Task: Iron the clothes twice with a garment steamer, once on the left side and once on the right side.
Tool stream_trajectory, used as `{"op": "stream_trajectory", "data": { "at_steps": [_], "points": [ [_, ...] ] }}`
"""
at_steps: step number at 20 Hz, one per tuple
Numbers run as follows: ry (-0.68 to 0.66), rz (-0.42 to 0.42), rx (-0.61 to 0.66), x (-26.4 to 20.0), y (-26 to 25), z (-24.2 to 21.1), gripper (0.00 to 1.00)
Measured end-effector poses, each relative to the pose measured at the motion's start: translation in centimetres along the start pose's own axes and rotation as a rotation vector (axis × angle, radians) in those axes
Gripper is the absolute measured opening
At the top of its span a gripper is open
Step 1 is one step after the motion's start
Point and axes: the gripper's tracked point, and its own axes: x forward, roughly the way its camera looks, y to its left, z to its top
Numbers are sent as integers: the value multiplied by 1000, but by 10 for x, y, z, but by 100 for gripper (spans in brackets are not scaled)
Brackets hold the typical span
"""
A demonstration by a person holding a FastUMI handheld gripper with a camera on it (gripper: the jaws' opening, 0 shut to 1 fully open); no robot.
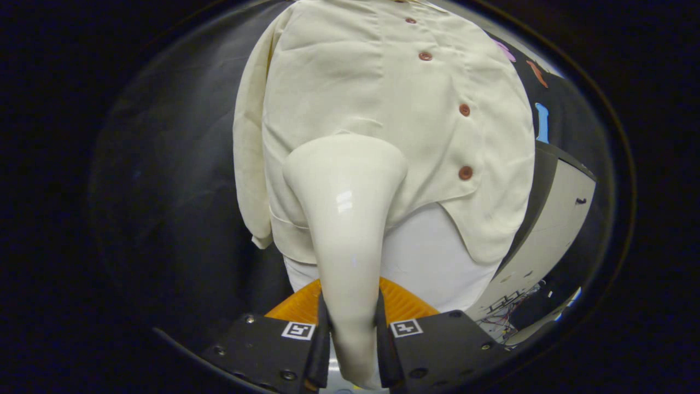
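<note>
A cream shirt (383, 98) with reddish-brown buttons hangs in front of me over a white board (432, 257). My gripper (353, 334) is shut on the neck of a glossy cream garment steamer (347, 219), both fingers pressing its sides. The steamer's wide head rests against the lower part of the shirt, left of the button row and near the hem. The shirt's left sleeve (249, 153) hangs down beside the head. The steamer's face is hidden against the cloth.
An orange ribbed part (402, 303) shows just behind the fingers. Right of the shirt stands a light panel (552, 219) with cables (514, 306) near its foot. Dark cloth lies to the left.
</note>
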Motion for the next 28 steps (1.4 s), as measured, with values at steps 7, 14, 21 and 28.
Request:
{"op": "stream_trajectory", "data": {
  "at_steps": [7, 14, 21, 28],
  "points": [
    [-49, 51, -28, -62, 13, 27, 36],
    [-130, 94, -14, -123, 24, 81, 35],
    [-189, 12, 35, -136, -28, 123, 35],
    [-272, -26, 28, -148, -75, 173, 35]
  ]
}}
